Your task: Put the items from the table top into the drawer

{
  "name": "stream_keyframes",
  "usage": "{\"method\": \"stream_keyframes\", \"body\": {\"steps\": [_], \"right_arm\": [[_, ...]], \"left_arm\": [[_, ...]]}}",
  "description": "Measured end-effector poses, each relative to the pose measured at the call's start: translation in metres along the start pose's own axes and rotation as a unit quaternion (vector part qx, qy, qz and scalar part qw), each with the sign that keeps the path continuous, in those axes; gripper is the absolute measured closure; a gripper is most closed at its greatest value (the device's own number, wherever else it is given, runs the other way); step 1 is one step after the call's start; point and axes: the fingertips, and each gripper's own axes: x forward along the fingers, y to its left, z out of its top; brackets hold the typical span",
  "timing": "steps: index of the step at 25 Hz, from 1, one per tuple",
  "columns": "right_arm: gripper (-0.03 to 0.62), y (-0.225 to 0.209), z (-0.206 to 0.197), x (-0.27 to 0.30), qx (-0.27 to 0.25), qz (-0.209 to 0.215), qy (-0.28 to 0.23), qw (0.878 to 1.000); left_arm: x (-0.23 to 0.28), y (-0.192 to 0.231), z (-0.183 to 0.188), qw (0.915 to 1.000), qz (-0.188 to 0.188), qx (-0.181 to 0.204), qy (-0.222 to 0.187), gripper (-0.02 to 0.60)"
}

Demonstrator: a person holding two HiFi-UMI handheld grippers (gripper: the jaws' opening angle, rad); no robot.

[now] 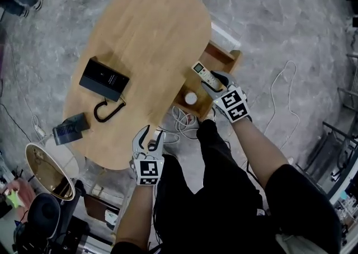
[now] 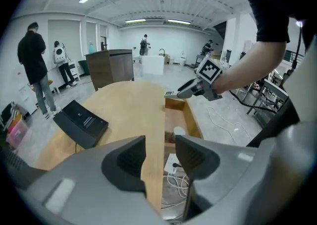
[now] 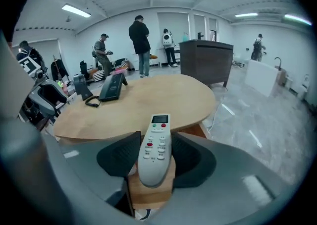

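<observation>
Two jaws of the right gripper point(image 3: 156, 155) clamp the white remote point(image 3: 157, 135) by its sides, display end sticking out past them, over the open drawer point(image 1: 230, 57), whose inner part is hidden under the table point(image 1: 145, 34). The left gripper point(image 2: 161, 157) has its jaws apart, empty, at the table's near edge.

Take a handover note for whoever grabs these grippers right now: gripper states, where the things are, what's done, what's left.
Right gripper: shut on the remote, held above the open drawer.
Left gripper: open, empty, by the table's near edge.
Done: a small white round thing lies in the drawer.
Left: release the remote into the drawer; then move the black box, the black cable and the dark block, all on the table top.
</observation>
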Motion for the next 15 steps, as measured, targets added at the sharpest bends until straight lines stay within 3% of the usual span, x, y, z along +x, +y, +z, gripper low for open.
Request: {"method": "stream_keyframes", "body": {"steps": [4, 8, 15], "right_arm": [[0.372, -0.027, -0.040, 0.019, 0.036, -0.022, 0.047, 0.998], [0.372, -0.036, -0.067, 0.042, 0.059, -0.017, 0.088, 0.994], [0.372, -0.027, -0.084, 0.085, 0.043, -0.002, 0.135, 0.990]], "left_arm": [[0.005, -0.003, 0.006, 1.0000, -0.003, 0.005, 0.002, 0.391], [0.005, -0.001, 0.005, 1.0000, 0.000, 0.001, 0.010, 0.391], [-0.003, 0.009, -0.015, 0.9996, 0.010, -0.015, 0.020, 0.391]]}}
